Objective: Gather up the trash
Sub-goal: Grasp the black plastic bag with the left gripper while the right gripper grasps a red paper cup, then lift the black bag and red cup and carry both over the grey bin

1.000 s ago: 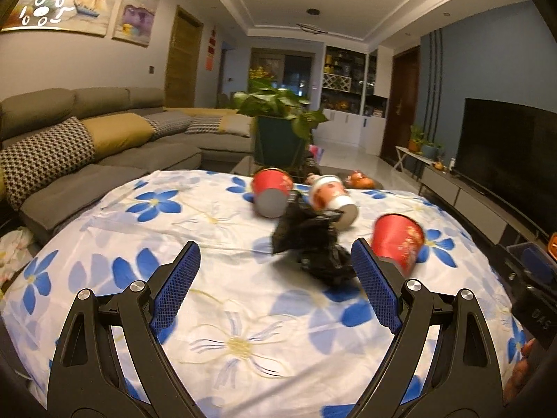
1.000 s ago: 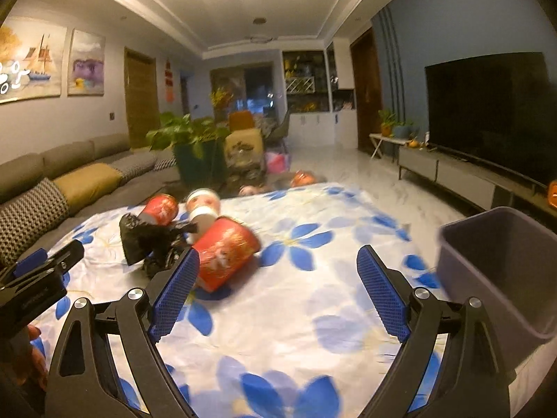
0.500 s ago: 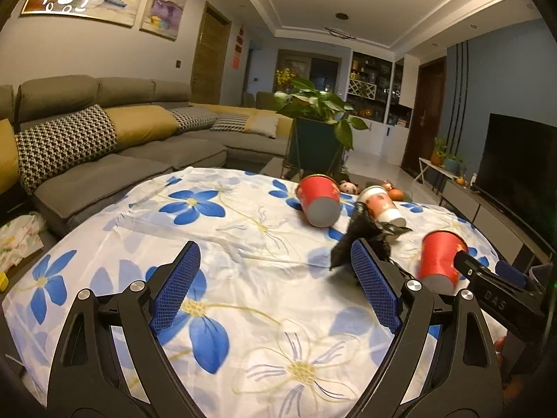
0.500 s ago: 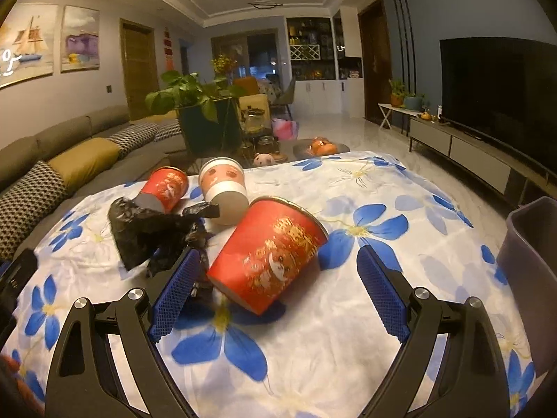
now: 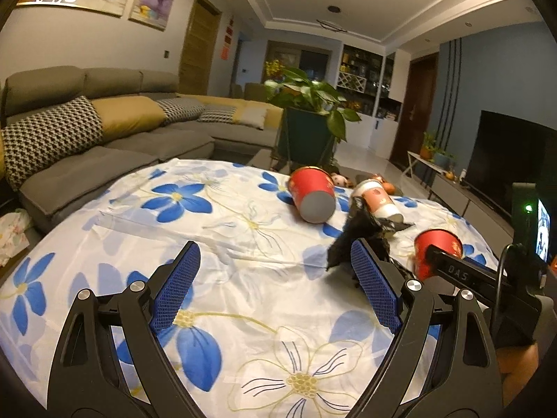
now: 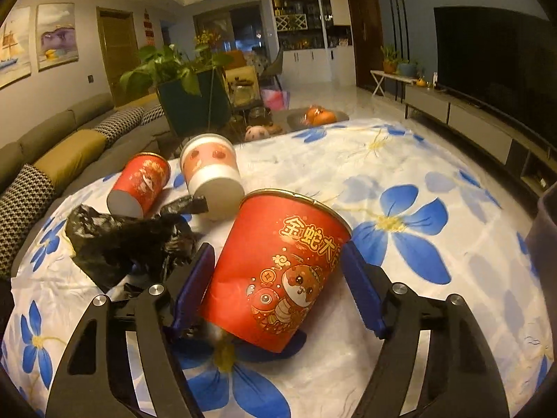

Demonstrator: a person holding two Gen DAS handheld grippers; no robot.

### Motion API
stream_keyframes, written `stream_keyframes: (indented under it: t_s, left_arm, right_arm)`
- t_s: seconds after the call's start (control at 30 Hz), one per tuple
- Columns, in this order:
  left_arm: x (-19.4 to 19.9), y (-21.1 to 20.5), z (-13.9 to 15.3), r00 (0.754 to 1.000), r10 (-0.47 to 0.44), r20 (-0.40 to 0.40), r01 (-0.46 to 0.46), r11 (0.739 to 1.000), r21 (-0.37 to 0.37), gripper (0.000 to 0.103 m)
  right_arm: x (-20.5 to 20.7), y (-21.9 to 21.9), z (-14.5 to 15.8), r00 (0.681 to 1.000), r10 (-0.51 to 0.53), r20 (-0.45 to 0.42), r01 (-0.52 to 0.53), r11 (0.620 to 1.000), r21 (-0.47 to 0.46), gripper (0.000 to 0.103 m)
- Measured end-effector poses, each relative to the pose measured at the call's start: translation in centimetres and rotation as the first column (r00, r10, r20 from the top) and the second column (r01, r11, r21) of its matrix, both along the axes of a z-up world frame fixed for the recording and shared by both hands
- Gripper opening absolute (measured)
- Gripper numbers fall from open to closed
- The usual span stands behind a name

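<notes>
The right gripper [image 6: 275, 282] has just been closing around a tipped red cup [image 6: 278, 271]; the left gripper [image 5: 275, 289] gapes empty.

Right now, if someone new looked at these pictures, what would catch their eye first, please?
The big red paper cup with gold lettering lies on its side between the blue pads of the right gripper, whose jaws have just been closing around it. Beside it sits a crumpled black plastic bag, with two more tipped cups behind. All of it lies on a white cloth with blue flowers.
</notes>
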State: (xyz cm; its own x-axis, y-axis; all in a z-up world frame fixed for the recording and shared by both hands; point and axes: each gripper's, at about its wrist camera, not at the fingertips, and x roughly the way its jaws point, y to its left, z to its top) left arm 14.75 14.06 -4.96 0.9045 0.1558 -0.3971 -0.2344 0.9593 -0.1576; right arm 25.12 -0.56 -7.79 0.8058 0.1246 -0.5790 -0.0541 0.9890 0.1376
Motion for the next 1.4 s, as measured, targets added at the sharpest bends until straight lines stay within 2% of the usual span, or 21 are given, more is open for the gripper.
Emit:
stream_keyframes:
  t_s: [0.07,0.23,0.4,0.6,0.7,0.73,0.77,0.8,0.83,0.9,0.97,1.2,1.4]
  left_arm:
    - [0.2,-0.3,-0.1,1.0,-0.013,-0.003,0.013,1.0,0.0,0.087]
    - [1.0,-1.3,-0.2,0.998,-0.064,-0.01,0.063,0.998,-0.015,0.087]
    - [2.6,-2.6,0.0,0.994,-0.11,-0.023,0.11,0.994,-0.011,0.087]
    - [6.4,-3.5,0.1,0.985,-0.164,-0.049,0.164,0.986,-0.005,0.087]
    - [8.4,-3.4,-0.5,0.973,-0.21,-0.092,0.207,0.977,-0.041,0.087]
    - [9.0,-3.5,-0.9,0.968,-0.226,-0.11,0.222,0.974,-0.053,0.084]
    - [9.4,-3.6,-1.1,0.964,-0.238,-0.122,0.232,0.971,-0.057,0.071]
    - [9.8,-3.8,-1.3,0.956,-0.258,-0.138,0.252,0.966,-0.06,0.052]
    - [9.9,-4.1,-1.4,0.952,-0.269,-0.148,0.264,0.963,-0.056,0.043]
    - [10.0,-4.7,-1.7,0.945,-0.287,-0.156,0.284,0.958,-0.041,0.013]
    - [9.8,-5.0,-1.7,0.943,-0.295,-0.156,0.293,0.956,-0.033,0.002]
    - [6.5,-5.4,-0.4,0.952,-0.298,-0.073,0.295,0.954,-0.051,0.0]
    - [2.5,-6.2,1.5,0.957,-0.29,-0.004,0.289,0.957,-0.028,0.0]
  right_arm:
    - [-0.4,0.0,0.2,1.0,0.013,0.013,-0.013,1.0,0.002,0.061]
    - [-1.3,-0.5,0.5,0.999,0.026,0.035,-0.026,1.0,0.017,0.053]
    - [-2.5,-1.7,1.0,0.998,0.016,0.065,-0.018,0.999,0.034,0.052]
    - [-4.2,-3.5,1.6,0.995,0.007,0.102,-0.011,0.999,0.042,0.052]
    - [-5.3,-3.9,1.9,0.991,0.01,0.13,-0.014,1.0,0.025,0.052]
    - [-5.6,-3.9,2.0,0.99,0.014,0.138,-0.016,1.0,0.018,0.052]
    - [-5.8,-4.0,2.0,0.989,0.017,0.144,-0.019,1.0,0.012,0.052]
    - [-6.0,-4.0,2.1,0.988,0.02,0.151,-0.021,1.0,0.005,0.052]
    - [-6.3,-4.0,2.2,0.987,0.022,0.158,-0.022,1.0,-0.001,0.052]
    - [-6.6,-4.1,2.2,0.986,0.029,0.165,-0.029,1.0,-0.004,0.052]
    - [-6.8,-4.2,2.3,0.985,0.03,0.168,-0.03,1.0,-0.006,0.052]
    - [-8.0,-5.3,2.8,0.982,0.028,0.188,-0.029,1.0,0.002,0.052]
    - [-9.9,-6.5,3.9,0.974,0.024,0.224,-0.028,1.0,0.013,0.052]
